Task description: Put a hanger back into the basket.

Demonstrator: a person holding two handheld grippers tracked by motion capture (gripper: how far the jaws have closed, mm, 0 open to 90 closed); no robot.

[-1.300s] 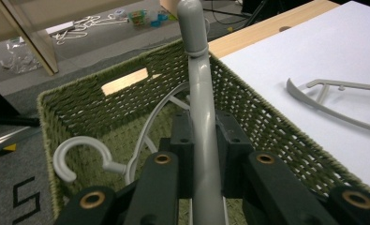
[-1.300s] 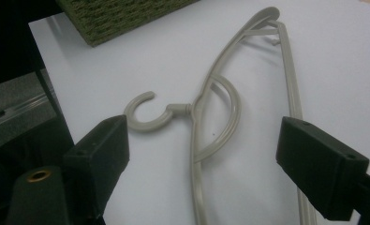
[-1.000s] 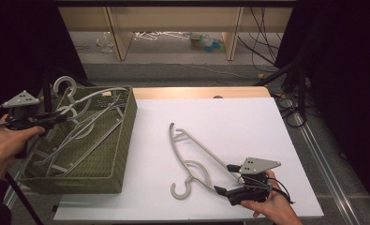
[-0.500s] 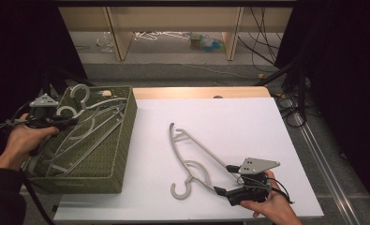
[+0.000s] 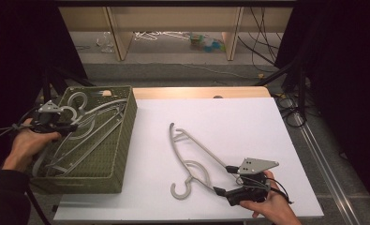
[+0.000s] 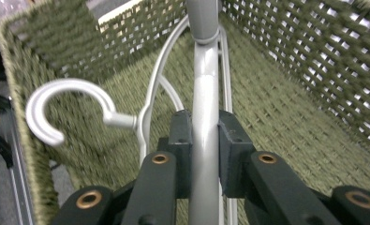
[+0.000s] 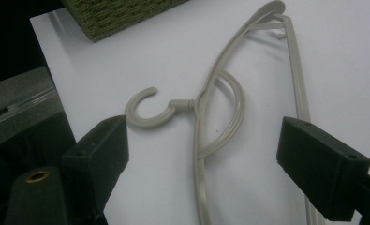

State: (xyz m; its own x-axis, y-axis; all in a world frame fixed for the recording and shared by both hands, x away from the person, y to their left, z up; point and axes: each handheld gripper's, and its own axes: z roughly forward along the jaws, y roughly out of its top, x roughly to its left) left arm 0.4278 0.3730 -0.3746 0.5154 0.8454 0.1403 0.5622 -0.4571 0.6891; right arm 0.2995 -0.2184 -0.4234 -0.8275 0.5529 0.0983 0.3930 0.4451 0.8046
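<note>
Hangers moving between basket and surface, by the look of it. Left hand-held gripper [image 5: 72, 126] sits over the basket [image 5: 122, 140], jaws clamped on the grey bar of a hanger [image 6: 205, 93]; the left gripper view shows the bar pinched tight between the two pads, its hook [image 6: 65, 108] off to the side, woven basket wall behind. That hanger is inside the basket, among several others piled there [image 5: 86, 140]; exact count hard to tell.

One beige hanger [image 5: 192, 154] lies flat on the white surface [image 5: 248, 122], well apart from the basket, hook end toward the person. Right hand-held gripper [image 5: 229, 180] rests at the near edge, jaws wide apart, straddling one end of that hanger's arm without gripping; in the right gripper view the hanger [image 7: 229, 117] lies between the open jaws, hook [image 7: 147, 112] near one of them.

Progress judgement: early. One hanger is out on the surface, a second is gripped but not yet lifted clear, and the rest are in the basket. If the flow instead runs into the basket, one hanger is left outside. Direction cannot be told from these frames.
</note>
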